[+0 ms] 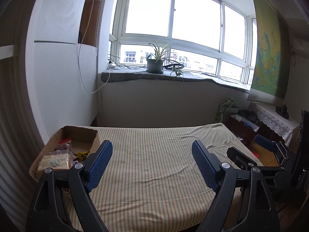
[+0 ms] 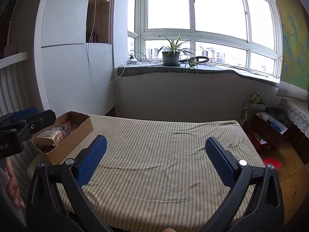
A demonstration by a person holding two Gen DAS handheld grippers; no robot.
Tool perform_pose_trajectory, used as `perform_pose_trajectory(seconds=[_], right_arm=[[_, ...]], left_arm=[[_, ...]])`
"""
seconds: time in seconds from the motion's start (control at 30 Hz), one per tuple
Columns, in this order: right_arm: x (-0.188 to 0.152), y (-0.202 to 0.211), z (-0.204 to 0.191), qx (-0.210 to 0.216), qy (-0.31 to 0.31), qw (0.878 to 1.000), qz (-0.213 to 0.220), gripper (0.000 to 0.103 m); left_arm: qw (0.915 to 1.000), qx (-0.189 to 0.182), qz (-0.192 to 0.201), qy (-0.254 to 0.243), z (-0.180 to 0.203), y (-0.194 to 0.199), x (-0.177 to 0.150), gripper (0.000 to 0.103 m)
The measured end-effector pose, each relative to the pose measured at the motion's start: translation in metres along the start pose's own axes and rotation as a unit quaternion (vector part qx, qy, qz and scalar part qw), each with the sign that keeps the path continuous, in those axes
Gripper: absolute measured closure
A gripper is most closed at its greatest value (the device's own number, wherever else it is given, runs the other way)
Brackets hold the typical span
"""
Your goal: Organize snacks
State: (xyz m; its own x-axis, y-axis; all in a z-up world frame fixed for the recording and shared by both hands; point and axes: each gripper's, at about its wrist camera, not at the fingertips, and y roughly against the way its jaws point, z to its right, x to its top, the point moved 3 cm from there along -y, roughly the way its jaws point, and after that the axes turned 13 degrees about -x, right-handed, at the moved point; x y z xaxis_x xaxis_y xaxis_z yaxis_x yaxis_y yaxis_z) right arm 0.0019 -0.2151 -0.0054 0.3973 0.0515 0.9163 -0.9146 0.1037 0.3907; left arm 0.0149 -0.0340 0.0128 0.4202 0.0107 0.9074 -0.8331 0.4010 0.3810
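While both tongs hang above the striped surface (image 1: 154, 164), neither carries anything. The left tongs (image 1: 152, 150) have their blue pads spread wide, with only striped cloth visible between them. The right tongs (image 2: 155, 147) are likewise spread wide and empty; in the left wrist view they appear at the right edge (image 1: 249, 147), past the right side of the surface.

The snacks (image 1: 63, 154) lie in a cardboard box (image 2: 77, 133) at the far left corner of the surface, next to the white wall panel (image 2: 73, 73). The box is open at the top. Its contents include a tan wrapped block (image 1: 55, 161), a yellow packet (image 1: 83, 154), a red packet (image 1: 64, 141) and clear-wrapped pieces whose type cannot be determined. In the left wrist view the left pad of the left tongs lies just beside the box's near corner; contact cannot be confirmed. The rest of the cloth bears only wrinkles.

Behind the surface, a potted plant (image 2: 171, 57) stands upright on the grey-covered window ledge (image 2: 212, 70), with cables beside it. A white cord (image 2: 92, 58) hangs down the wall panel. On the floor to the right stand a red box (image 2: 266, 133) and a green bag (image 2: 251, 106), and a red sheet (image 2: 272, 163) lies on the wooden floor. Part of a hand (image 2: 13, 189) shows at the lower left edge of the right wrist view.
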Motion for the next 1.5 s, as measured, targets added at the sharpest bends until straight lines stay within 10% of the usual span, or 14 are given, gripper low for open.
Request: perform_pose_trajectory(seconds=[1.5], right_arm=[[-0.006, -0.009, -0.007, 0.003, 0.005, 1.000, -0.020, 0.000]], left_arm=[[0.9999, 0.007, -0.007, 0.005, -0.008, 0.004, -0.007, 0.019]])
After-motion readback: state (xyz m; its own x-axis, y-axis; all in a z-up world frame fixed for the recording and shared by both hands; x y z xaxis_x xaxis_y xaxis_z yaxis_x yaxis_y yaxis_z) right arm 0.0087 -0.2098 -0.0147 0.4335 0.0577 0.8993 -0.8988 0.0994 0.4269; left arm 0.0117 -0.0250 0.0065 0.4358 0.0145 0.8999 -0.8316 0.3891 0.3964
